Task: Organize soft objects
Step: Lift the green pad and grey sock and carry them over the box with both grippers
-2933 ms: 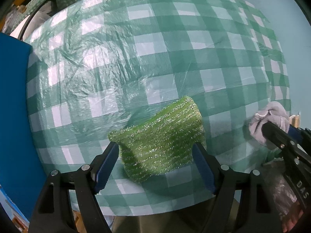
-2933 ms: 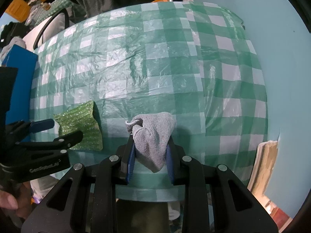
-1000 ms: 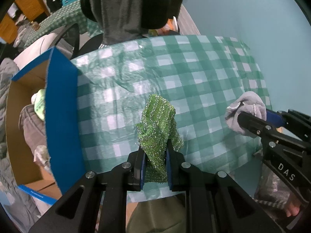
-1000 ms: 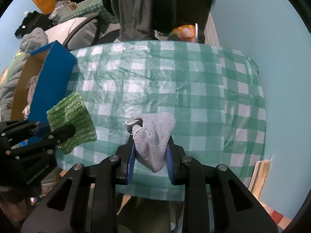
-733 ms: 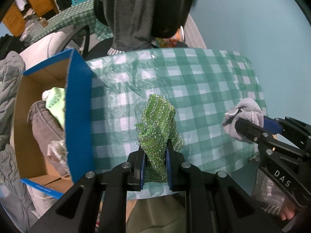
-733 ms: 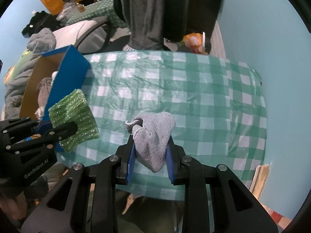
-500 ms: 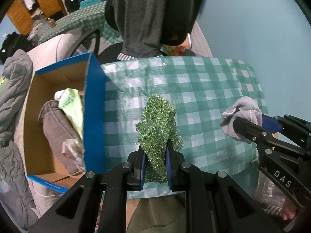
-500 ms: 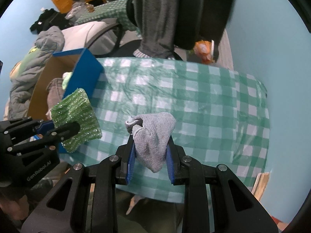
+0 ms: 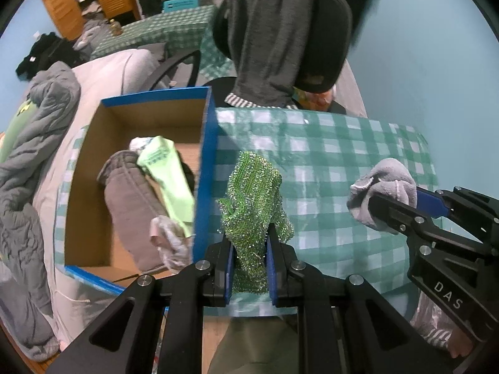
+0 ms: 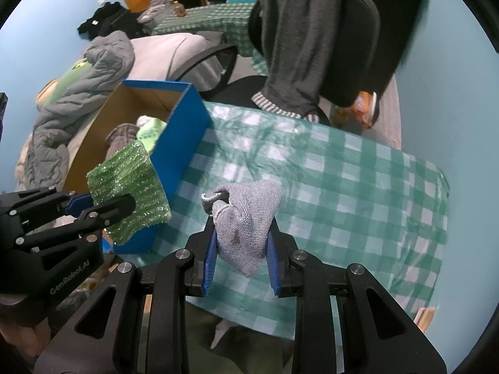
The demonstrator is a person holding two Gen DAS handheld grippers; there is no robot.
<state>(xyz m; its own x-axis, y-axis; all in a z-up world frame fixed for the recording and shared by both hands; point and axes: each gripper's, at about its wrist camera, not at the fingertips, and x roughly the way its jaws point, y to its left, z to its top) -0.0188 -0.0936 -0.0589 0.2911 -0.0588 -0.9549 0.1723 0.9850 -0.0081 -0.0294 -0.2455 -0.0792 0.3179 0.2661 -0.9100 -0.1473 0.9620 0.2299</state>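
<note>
Blue-green walls close the room on the right; a table w/ a green-and-white checked plastic cloth [image 9: 343, 162] fills the middle of both views. Its near edge is seen just past the gripper bodies, its far edge runs under a black office chair [image 10: 352, 31] draped w/ a grey garment [image 9: 265, 31]. The cloth surface is seen bare from the box wall across to the right edge, so most of the tabletop is open room.

At the table's left edge an open cardboard box w/ blue outer walls [image 9: 204, 168] is seen, its long blue wall touching the cloth's left side. Inside it a grey padded item [image 9: 131, 205] and a light-green cloth [image 9: 165, 177] are packed toward the near half; the far end shows bare cardboard floor. Grey bedding [image 9: 28, 155] is piled beyond the box on the left.

The left gripper [image 9: 249, 261] is clamped tight on a sparkly green scrub cloth [image 9: 254, 199], which is held in the air over the cloth, just right of the box's blue wall. In the right wrist view the scrub cloth [image 10: 131, 187] overlaps the box's near corner.

The right gripper [image 10: 240, 258] is closed on a grey knit cloth [image 10: 246, 221], bunched between the blue pads and carried above the table's near-middle part, well apart from the box.
</note>
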